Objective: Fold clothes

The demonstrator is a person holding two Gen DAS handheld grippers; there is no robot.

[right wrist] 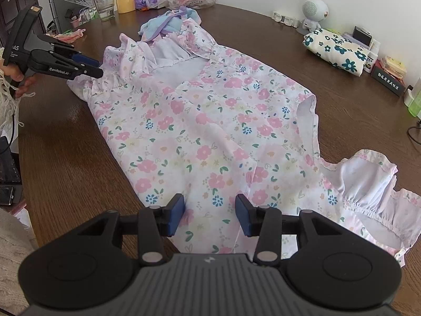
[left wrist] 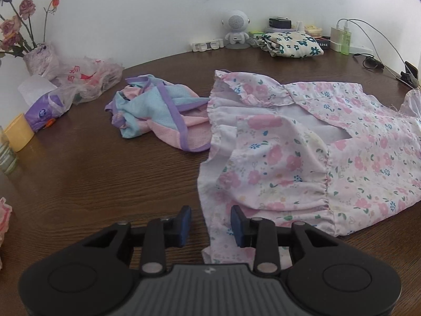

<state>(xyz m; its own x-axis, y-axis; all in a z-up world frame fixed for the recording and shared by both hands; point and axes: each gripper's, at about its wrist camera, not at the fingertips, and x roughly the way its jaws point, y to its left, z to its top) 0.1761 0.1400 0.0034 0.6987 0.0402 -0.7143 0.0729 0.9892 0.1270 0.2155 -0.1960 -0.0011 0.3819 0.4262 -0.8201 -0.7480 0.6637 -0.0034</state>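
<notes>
A dark wooden counter carries dried roses in a vase, plastic bags, a yellow cup, a white robot-shaped speaker by the wall, white chargers with cables, and a drinking glass.

Both grippers are matte black plastic with a ribbed grey centre plate bearing a small pale logo. The right gripper and left gripper carry blue pads on black fingers, silver pivot pins and round side discs. "GenRobot.AI" is printed in white on the left gripper's side. The hand shows bare skin beside a frayed cream sleeve.
</notes>
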